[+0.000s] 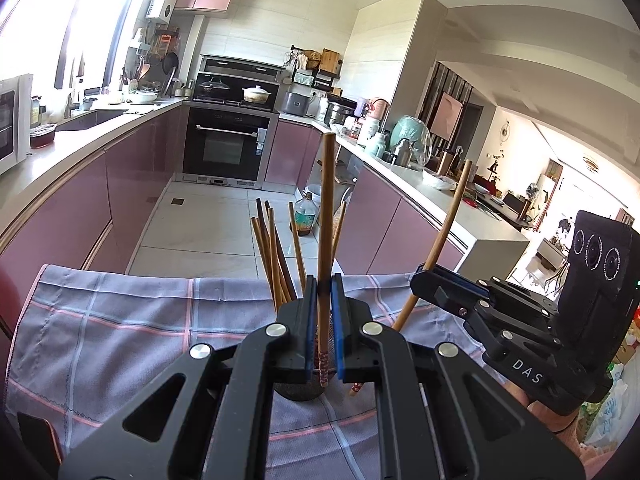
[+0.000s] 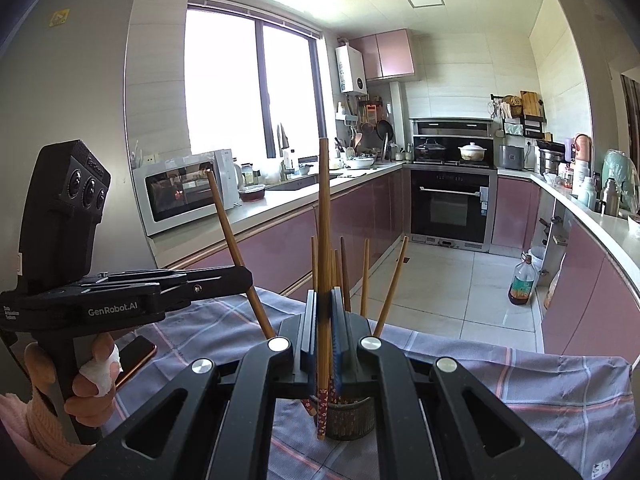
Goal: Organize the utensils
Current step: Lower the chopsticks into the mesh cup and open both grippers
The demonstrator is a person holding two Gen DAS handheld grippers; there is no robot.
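On a table draped in a grey-lilac checked cloth (image 1: 120, 320) with pink and pale-blue lines, at the near end of a U-shaped kitchen: mauve cabinet fronts (image 2: 280, 248), pale worktops, white floor tiles. Along the far wall, a built-in black oven (image 1: 230, 144) under a hob carrying a lidded black pan and a cream casserole pot; by the bright window, a white microwave (image 2: 188, 200) and a sink; on the floor beside the right-hand run, an oil bottle (image 2: 522, 280). Near the cloth's left edge, a phone (image 2: 136, 356) lying flat. Centre of the cloth, a small dark round holder (image 2: 352, 420) bristling with brown wooden chopsticks (image 1: 276, 256), splayed outward, tips up. Pinched upright in the left gripper (image 1: 323, 320), one bamboo chopstick (image 1: 326, 208) with a patterned red-and-white lower end, hanging just in front of the holder, blue pads tight against it. Clamped likewise in the right gripper (image 2: 325, 328), a second, matching chopstick (image 2: 324, 216), steeply upright, its decorated end beside the holder's near wall; whether touching, unclear. Behind the left tool, a hand (image 2: 92, 376) with a bandaged finger and a pink knitted sleeve.
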